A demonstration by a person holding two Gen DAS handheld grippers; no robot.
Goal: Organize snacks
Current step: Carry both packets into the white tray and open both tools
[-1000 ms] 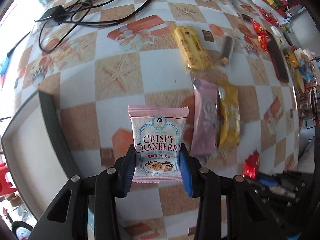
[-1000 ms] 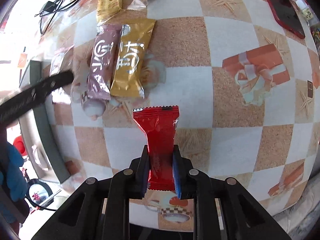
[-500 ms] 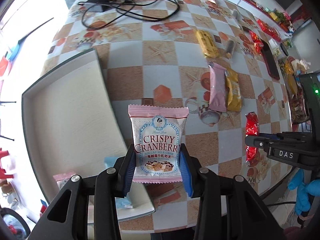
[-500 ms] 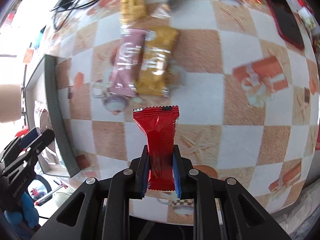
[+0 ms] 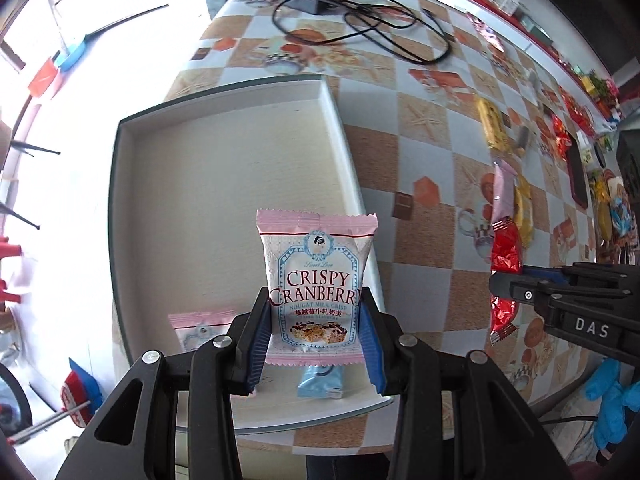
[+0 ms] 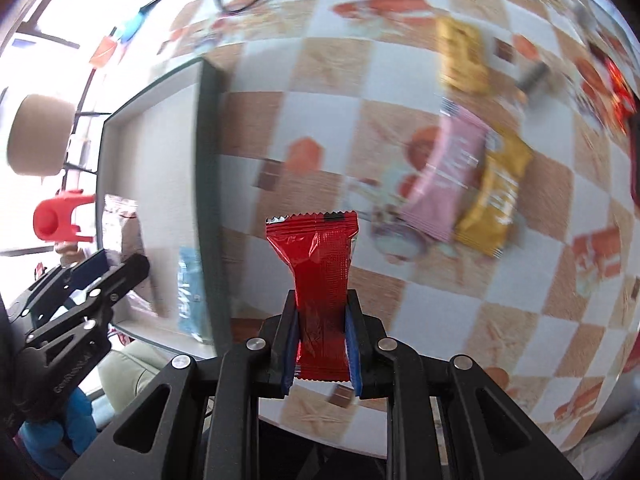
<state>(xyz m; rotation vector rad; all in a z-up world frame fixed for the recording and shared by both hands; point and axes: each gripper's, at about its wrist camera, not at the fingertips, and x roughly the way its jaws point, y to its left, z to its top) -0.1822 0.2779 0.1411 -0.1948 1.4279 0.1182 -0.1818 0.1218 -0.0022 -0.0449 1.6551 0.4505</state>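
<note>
My left gripper [image 5: 314,336] is shut on a pink-and-white Crispy Cranberry packet [image 5: 316,280], held above the near part of a shallow cream tray [image 5: 224,160]. In the tray lie a second pink packet [image 5: 200,328] and a light blue packet [image 5: 320,384]. My right gripper [image 6: 322,344] is shut on a red foil packet [image 6: 320,280], hanging over the table just right of the tray's dark rim [image 6: 208,184]. The same red packet [image 5: 505,256] and the right gripper's fingers [image 5: 520,284] show at the right of the left wrist view.
On the checkered tablecloth lie a pink bar [image 6: 448,188] and a gold bar [image 6: 496,196] side by side, and a yellow packet [image 6: 460,56] farther off. A black charger with its cable [image 5: 360,16] lies at the far end. A dark phone [image 5: 578,176] rests at the right.
Both grippers have travelled left toward the tray with their packets. The left one now hangs over the tray's inside; the tray has come into the right wrist view.
</note>
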